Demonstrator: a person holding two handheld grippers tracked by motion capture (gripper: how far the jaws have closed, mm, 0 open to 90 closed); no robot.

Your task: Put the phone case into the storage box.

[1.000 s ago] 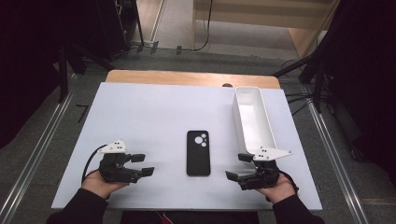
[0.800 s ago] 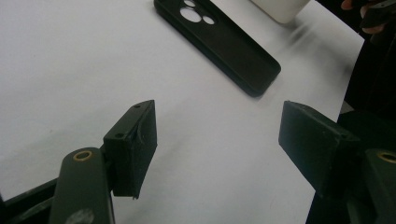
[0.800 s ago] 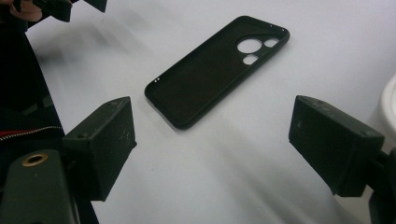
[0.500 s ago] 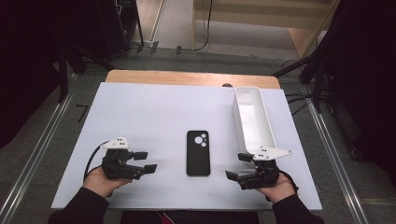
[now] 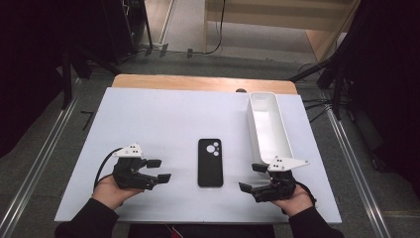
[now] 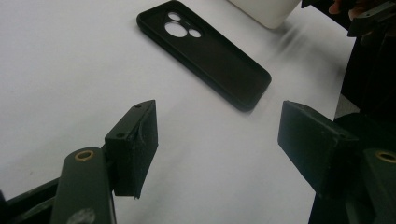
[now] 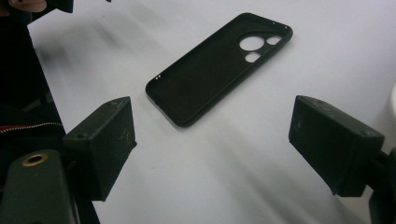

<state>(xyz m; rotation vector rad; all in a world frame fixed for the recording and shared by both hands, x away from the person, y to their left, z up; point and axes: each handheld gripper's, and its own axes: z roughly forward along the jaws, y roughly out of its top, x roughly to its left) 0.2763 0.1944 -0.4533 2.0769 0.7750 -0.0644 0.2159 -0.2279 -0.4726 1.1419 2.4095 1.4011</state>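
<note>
A black phone case (image 5: pixel 210 162) lies flat near the lower centre of the high view, on a white table (image 5: pixel 168 119), its camera cutouts toward the top of the frame and its hollow inner side facing up. At lower left of that frame the person's left hand (image 5: pixel 113 190) holds the left gripper (image 5: pixel 159 170), jaws spread apart and gripping nothing, tips aimed toward the case but well short of it. At lower right the right hand (image 5: pixel 292 197) holds the right gripper (image 5: pixel 252 177), likewise released and empty, its jaws turned toward the case from the other side. A long white tray (image 5: pixel 268 126) runs up the right half of the frame, its near end just above the right gripper; what lies inside it cannot be told. In the left gripper view the case (image 6: pixel 203 48) sits in the upper centre, beyond the two parted black jaws, with a corner of the tray (image 6: pixel 266 9) at the top edge. In the right gripper view the case (image 7: pixel 219 65) lies in the upper centre, angled between and ahead of the open jaws, clear of both.
</note>
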